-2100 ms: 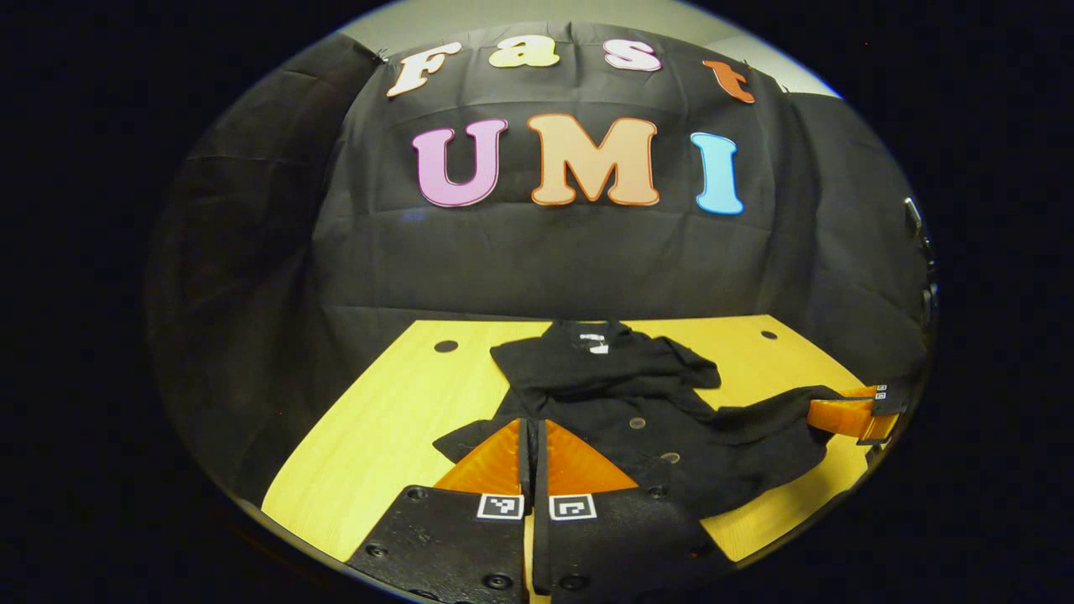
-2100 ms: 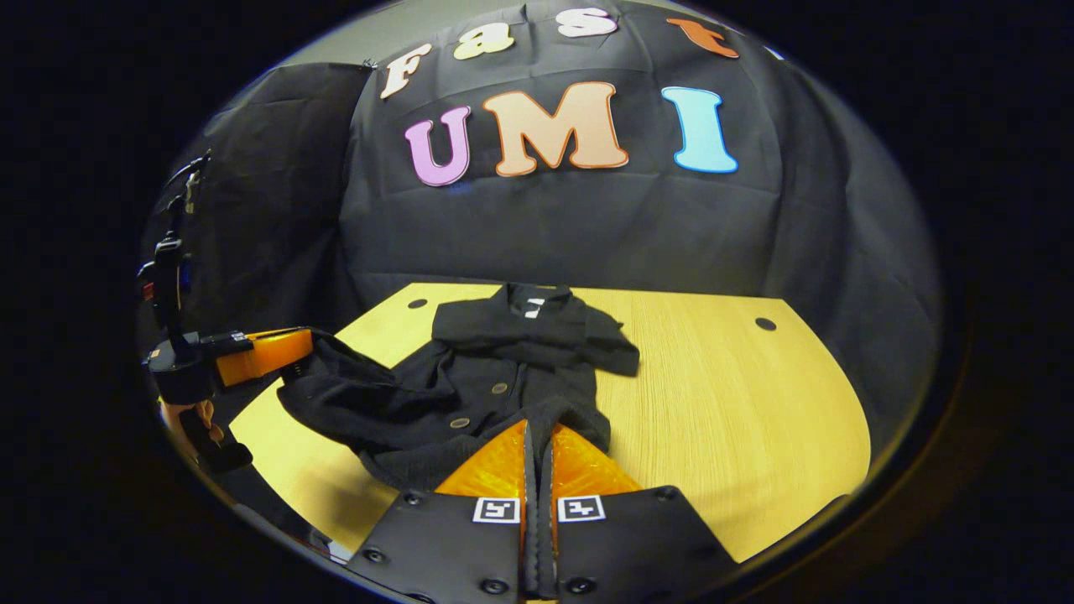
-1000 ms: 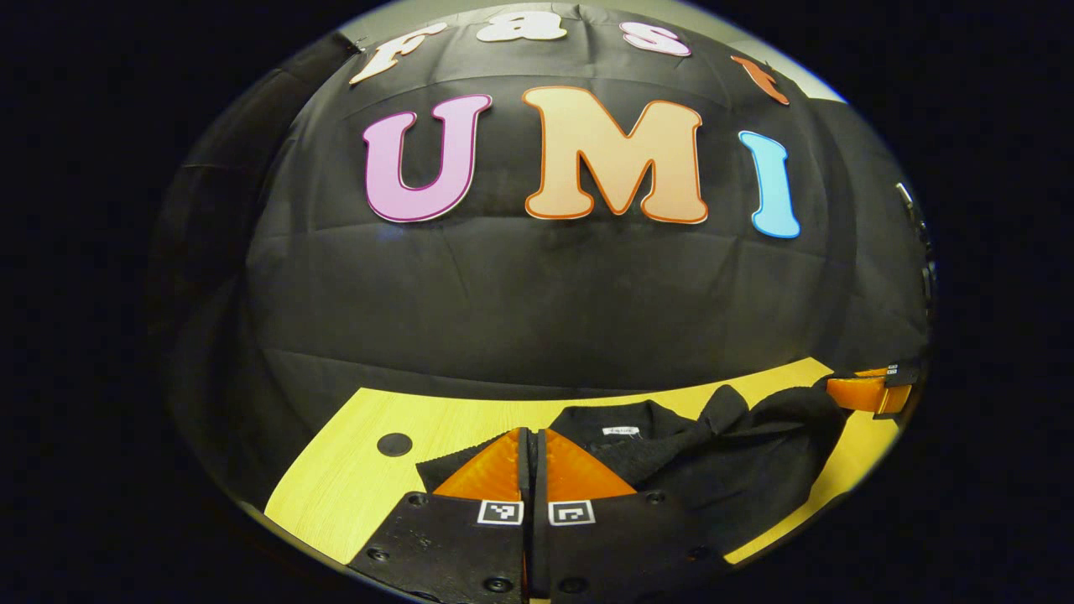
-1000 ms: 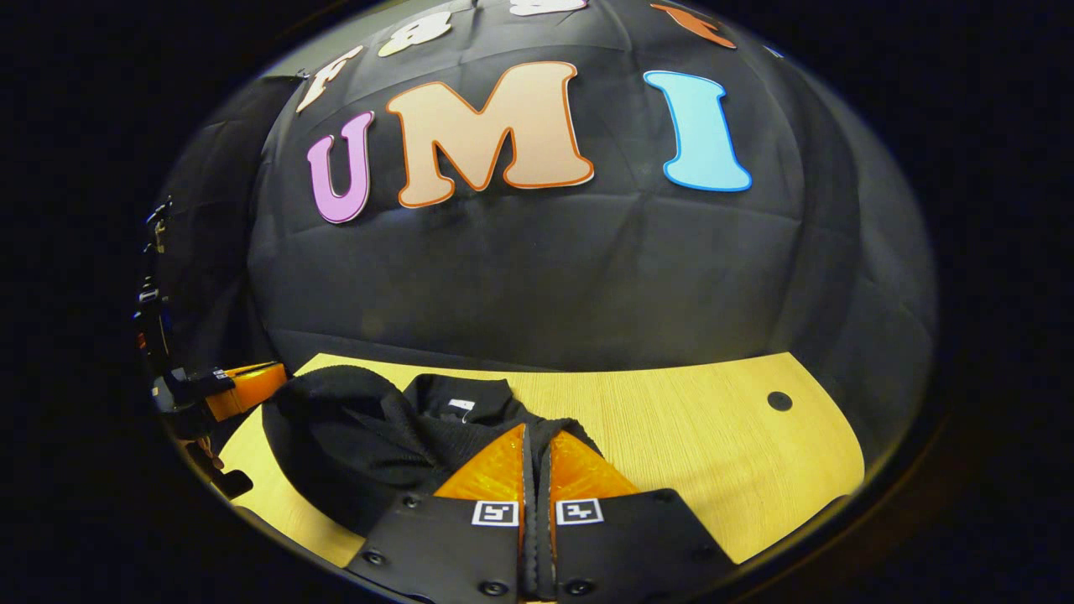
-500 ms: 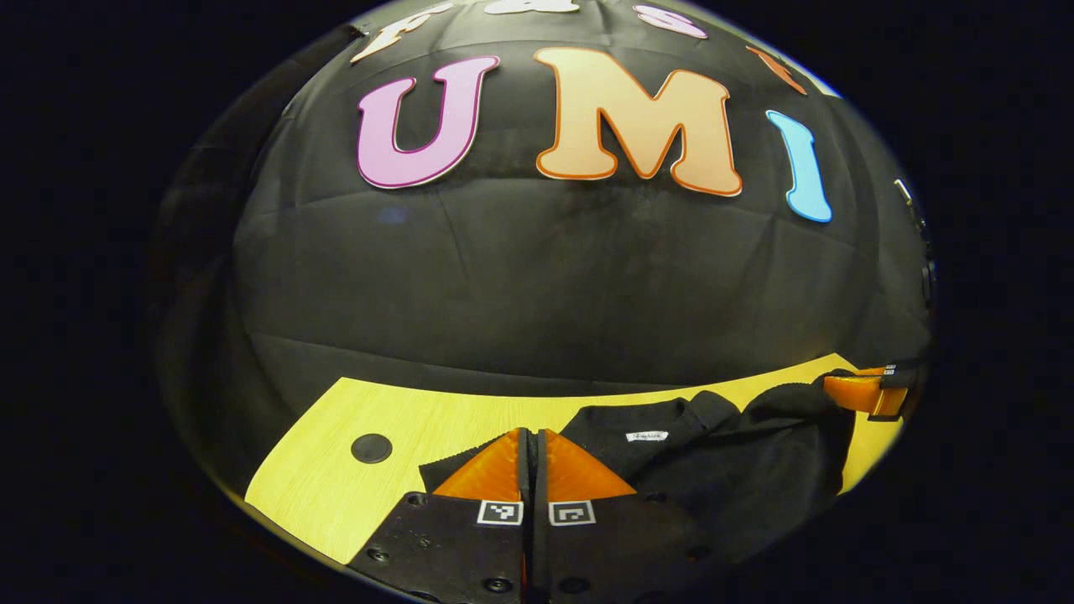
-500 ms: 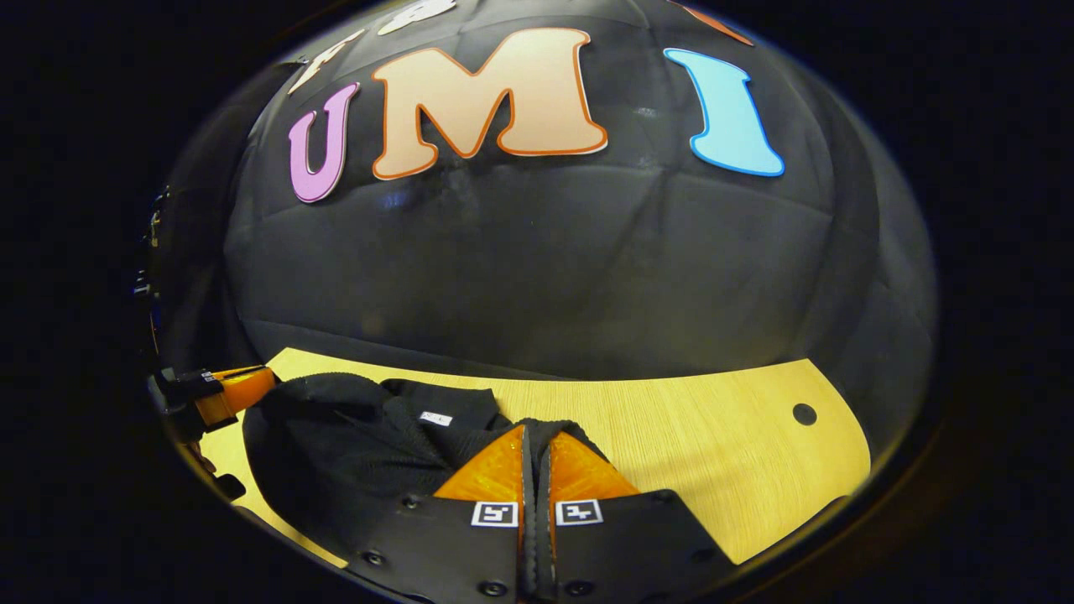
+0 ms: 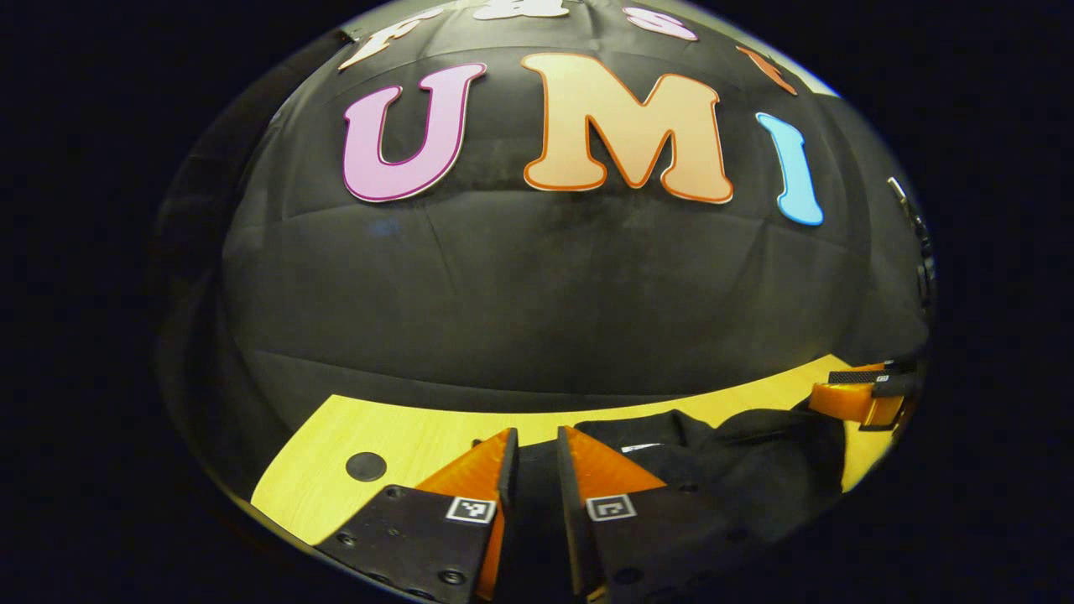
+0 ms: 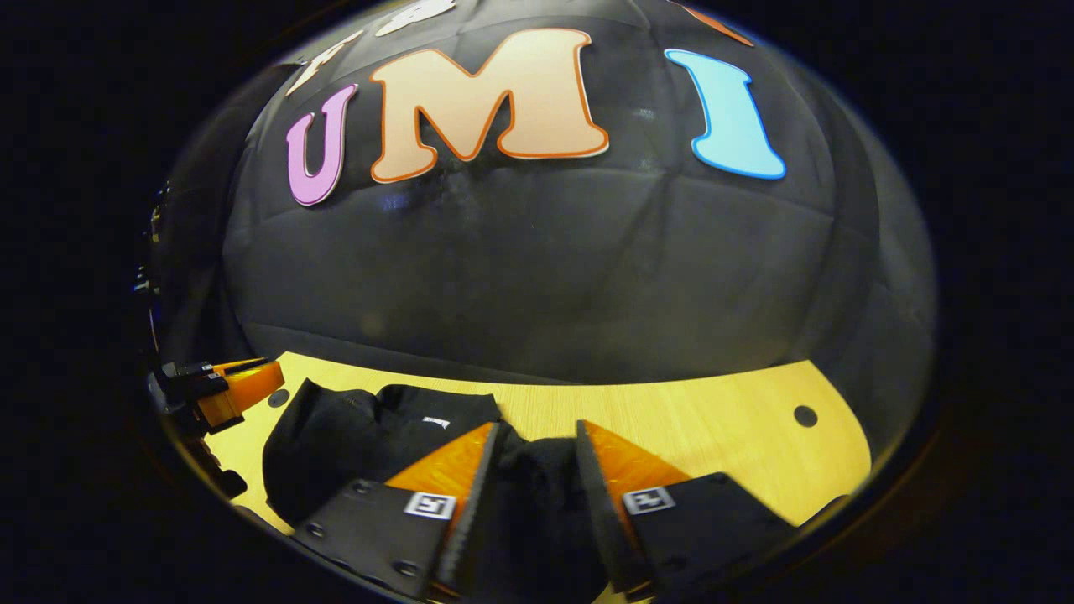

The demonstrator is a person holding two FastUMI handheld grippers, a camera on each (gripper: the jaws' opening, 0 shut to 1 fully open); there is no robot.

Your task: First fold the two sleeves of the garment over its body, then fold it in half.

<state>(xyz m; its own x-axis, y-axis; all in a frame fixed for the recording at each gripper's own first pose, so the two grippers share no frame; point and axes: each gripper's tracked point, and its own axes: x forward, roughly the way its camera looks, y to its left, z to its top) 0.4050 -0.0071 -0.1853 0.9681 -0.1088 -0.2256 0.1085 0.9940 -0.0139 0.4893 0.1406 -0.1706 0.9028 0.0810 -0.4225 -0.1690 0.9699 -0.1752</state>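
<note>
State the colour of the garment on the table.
The garment is black, seen best in the right gripper view, lying on the yellow wood-grain table.

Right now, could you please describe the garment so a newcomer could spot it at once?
On the yellow wooden table before the black cloth wall lies the garment, a dark bundled heap. A small white neck label marks it, and it lies between the open right gripper and the left gripper.

both cameras ride low and close over the counter (image 7: 403, 436), facing the booth's back wall. the left gripper view looks from the left, catching the right tool (image 7: 856, 401) at its right edge; the right gripper view mirrors it, and both share the garment (image 8: 352, 445).
</note>
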